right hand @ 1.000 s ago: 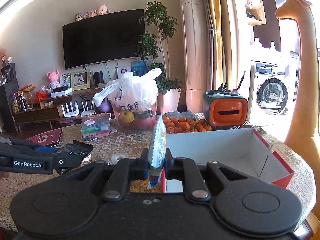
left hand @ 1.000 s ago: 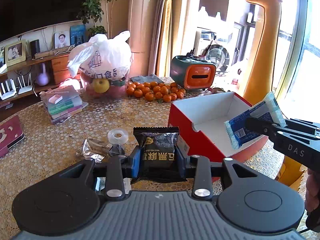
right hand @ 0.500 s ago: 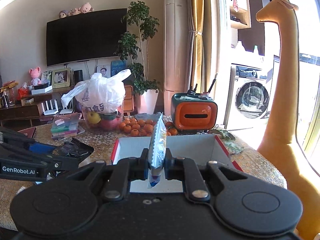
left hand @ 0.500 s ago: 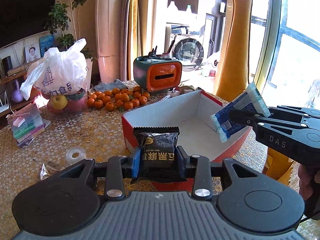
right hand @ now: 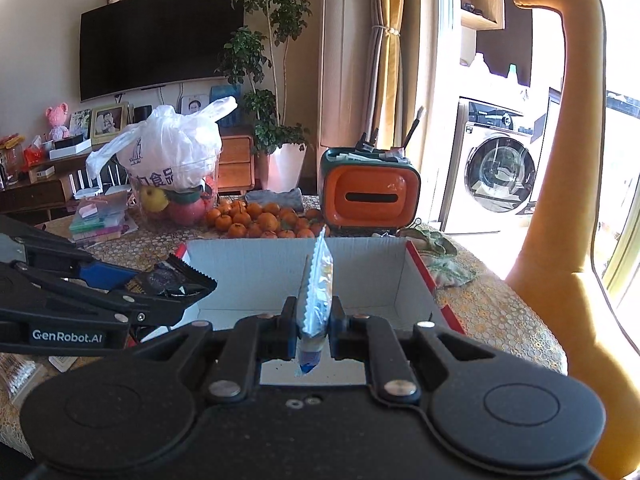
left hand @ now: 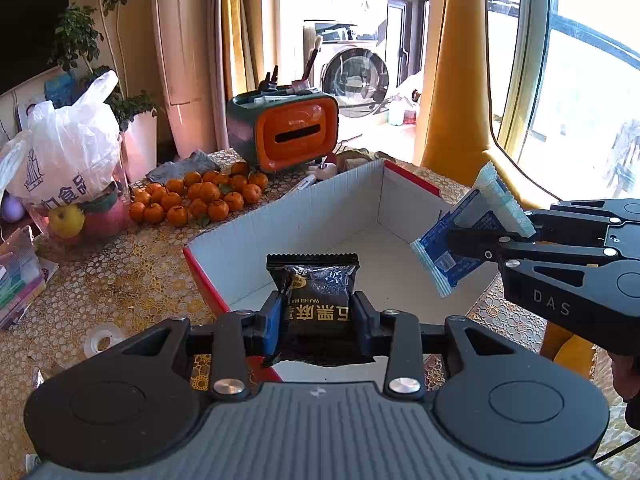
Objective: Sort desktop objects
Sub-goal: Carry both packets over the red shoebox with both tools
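Change: both hand-held grippers have swung from the desk [left hand: 120, 280] to above the red cardboard box [left hand: 304, 216].
Left hand-held gripper [left hand: 316, 320]: clamps black snack packet [left hand: 314, 292].
Right hand-held gripper [right hand: 314, 320]: pinches blue sachet [right hand: 318, 280].
Meaning: release looks next.

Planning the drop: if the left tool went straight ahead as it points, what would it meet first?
Probably the open box's white inner far wall; the left tool, holding the black snack packet, points over its floor. Depth is uncertain.

The box [left hand: 408, 196] is red outside and white inside. One packet [left hand: 316, 296] is black with gold print; the other packet [left hand: 464, 240] is blue and white. The tablecloth [left hand: 132, 280] has a gold honeycomb pattern. The oranges [left hand: 200, 200] are orange, the organiser [left hand: 296, 136] orange and green.
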`<state>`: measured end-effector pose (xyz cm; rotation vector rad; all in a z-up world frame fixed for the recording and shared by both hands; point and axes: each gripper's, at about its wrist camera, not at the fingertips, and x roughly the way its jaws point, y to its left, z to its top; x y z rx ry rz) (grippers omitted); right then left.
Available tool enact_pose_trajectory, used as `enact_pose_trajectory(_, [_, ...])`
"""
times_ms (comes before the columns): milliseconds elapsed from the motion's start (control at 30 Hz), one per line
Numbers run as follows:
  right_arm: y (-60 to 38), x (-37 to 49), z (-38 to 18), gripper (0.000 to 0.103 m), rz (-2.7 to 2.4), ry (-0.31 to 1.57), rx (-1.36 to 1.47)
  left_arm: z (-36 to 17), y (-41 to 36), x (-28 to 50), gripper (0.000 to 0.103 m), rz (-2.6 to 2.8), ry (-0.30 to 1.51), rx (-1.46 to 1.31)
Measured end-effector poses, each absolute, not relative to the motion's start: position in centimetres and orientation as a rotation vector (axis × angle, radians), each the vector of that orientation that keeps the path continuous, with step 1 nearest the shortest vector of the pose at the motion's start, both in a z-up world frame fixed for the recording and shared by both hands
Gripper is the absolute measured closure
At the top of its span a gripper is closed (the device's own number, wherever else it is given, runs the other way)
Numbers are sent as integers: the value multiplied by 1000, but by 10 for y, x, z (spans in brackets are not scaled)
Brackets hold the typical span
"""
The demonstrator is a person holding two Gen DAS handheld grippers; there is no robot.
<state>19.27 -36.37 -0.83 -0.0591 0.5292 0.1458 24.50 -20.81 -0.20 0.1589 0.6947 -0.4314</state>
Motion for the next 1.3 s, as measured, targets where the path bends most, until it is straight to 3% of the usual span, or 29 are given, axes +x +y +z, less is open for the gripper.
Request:
enact_pose_trajectory(933, [-397,290,-76,89,231,955,132,-67,-271,326,67,-441,941,372])
enact_pose_trajectory(1300, [-406,304,-86,88,226,1027,200,-86,-279,346,67,-405,1068,395])
